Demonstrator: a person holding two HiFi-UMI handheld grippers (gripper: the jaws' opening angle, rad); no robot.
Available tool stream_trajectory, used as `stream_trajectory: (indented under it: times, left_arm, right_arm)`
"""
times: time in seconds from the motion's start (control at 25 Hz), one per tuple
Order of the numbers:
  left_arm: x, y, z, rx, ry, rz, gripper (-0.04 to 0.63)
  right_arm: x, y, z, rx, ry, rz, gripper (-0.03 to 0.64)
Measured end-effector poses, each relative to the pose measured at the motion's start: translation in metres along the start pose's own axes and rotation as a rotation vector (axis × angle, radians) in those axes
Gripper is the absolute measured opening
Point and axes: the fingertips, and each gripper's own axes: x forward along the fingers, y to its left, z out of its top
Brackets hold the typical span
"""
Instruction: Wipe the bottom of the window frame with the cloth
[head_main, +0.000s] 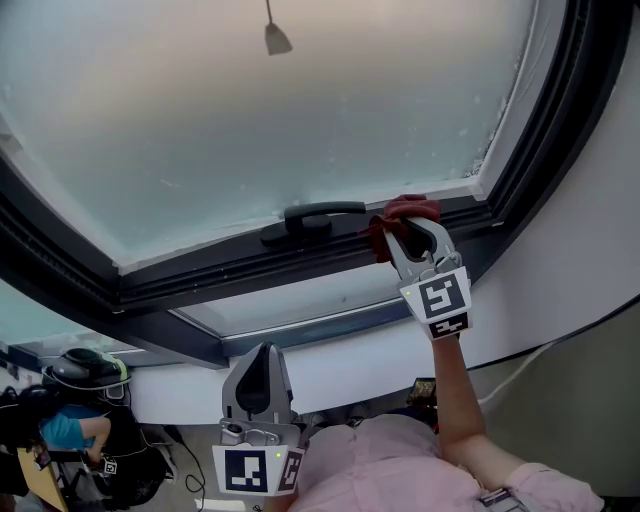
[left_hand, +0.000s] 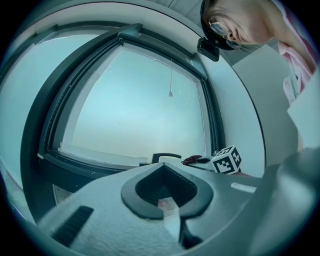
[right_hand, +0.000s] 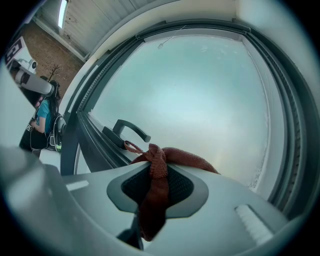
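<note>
- at centre right of the head view, the right gripper (head_main: 403, 232) reaches up to the window, its jaws clamped tight on a bunched dark red cloth (head_main: 406, 209).
- the cloth sits against the bottom of the window frame (head_main: 200, 275), just right of the black window handle (head_main: 318, 216) and near the lower right corner of the frosted pane.
- low in the middle of the picture, the left gripper (head_main: 262, 352) hangs well below the frame, jaws pressed together with nothing between them.
- progress, as a judgement: wiping looks under way at the right end of the rail. no mark shows which parts are already clean.
- the long stretch running left of the handle likely remains to be covered.
</note>
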Motion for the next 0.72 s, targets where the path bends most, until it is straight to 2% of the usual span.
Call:
stream_trajectory:
  times: [0.32, 0.72]
  left_arm:
    - [-0.001, -0.014, -0.008, -0.007, -0.005, 0.025, -0.006]
    - [0.0, -0.025, -0.007, 0.001, -0.013, 0.025, -0.006]
  right_arm:
    - [-0.005, -0.012, -0.005, -0.001, -0.012, 0.015, 0.078]
    - [-0.013, -0.034, -0.016, 0.016, -0.005, -0.014, 0.078]
